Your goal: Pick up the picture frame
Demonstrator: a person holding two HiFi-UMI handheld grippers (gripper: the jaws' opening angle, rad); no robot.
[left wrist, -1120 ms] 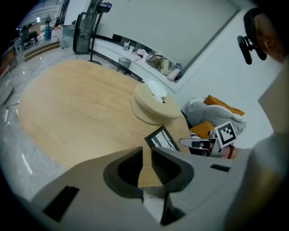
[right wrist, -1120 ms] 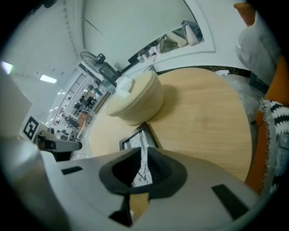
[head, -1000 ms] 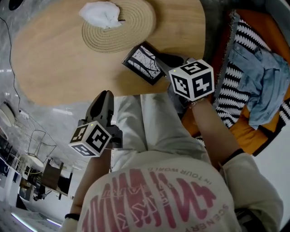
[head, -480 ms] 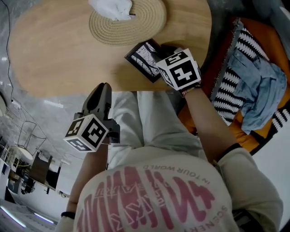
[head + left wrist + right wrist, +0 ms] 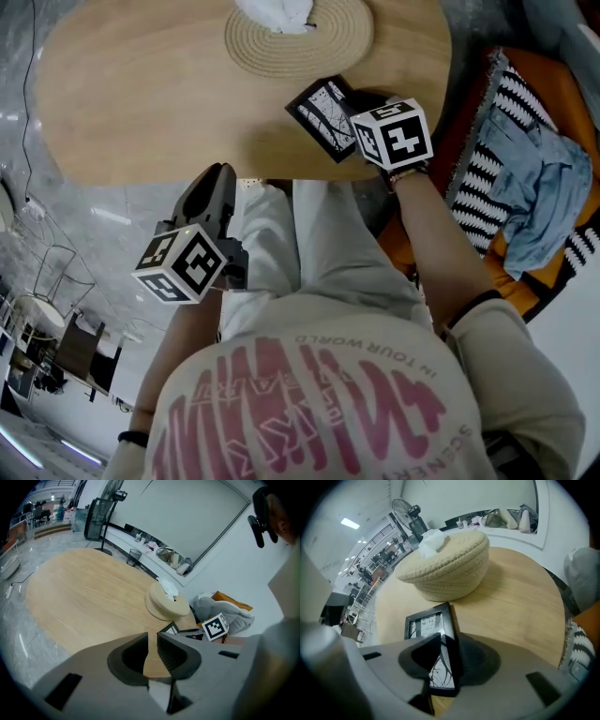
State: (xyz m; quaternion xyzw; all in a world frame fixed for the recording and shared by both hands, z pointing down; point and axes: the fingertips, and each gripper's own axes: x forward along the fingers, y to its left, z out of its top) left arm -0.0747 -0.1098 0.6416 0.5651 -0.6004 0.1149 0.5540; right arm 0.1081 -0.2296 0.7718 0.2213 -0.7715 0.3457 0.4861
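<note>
Grasp step: right hand-held gripper clamping the picture frame, lift not yet done.

Oval wooden counter (image 5: 141, 112) carried a woven basket (image 5: 281, 42) with a white tissue (image 5: 277, 11), and the black picture frame (image 5: 323, 111) lay flat just beside the basket, near the counter's near edge. The right hand-held gripper (image 5: 449, 644) stood steeply over it, jaws astride the frame's right rail; they had just been closing and looked pressed onto that rail. The left hand-held gripper (image 5: 151, 644) hung off the counter, jaws a narrow gap apart, nothing between. Next move, judged: a firm pinch, then a straight lift without tipping the frame. Versus a second ago, the right gripper had sunk and rolled over the frame, and the frame was unmoved.
</note>
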